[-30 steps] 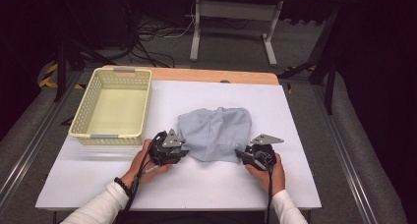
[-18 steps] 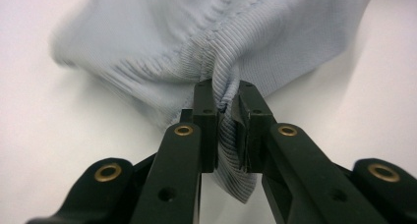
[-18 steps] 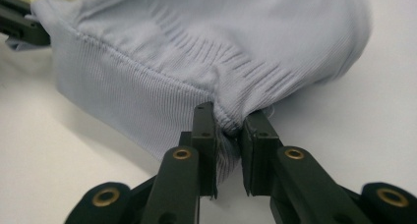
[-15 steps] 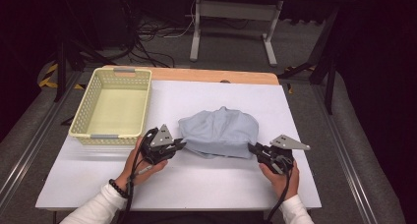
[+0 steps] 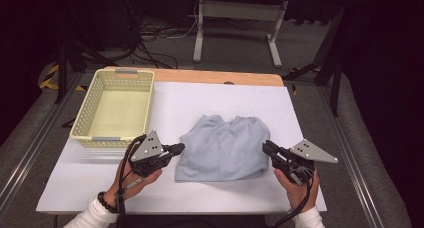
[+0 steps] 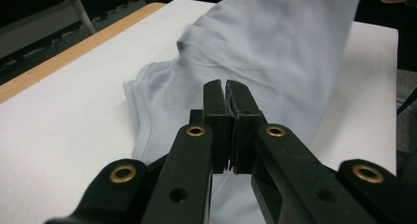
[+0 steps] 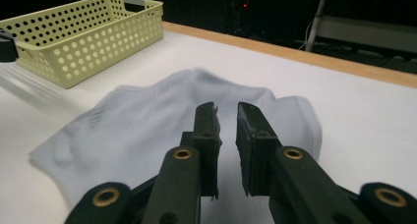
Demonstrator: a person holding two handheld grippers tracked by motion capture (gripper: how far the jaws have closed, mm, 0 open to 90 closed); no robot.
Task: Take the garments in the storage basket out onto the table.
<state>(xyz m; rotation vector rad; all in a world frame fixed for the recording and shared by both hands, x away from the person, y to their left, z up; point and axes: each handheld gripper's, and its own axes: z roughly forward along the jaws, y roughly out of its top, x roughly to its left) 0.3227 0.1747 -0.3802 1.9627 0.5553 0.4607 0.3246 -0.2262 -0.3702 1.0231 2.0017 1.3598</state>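
High view shows our left gripper point(image 5: 176, 149) clamped narrow on the left edge of the pale blue cloth garment point(image 5: 223, 149) on the white table point(image 5: 215, 100); our right gripper point(image 5: 267, 149) pinches its right edge, jaws narrowly apart.

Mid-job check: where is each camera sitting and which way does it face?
High view: above the person's side, facing forward and down on table; both hands, left gripper, right gripper.
Left gripper view: along its shut jaws at the grey garment.
Right gripper view: along its jaws toward the basket.
All three share the garment.
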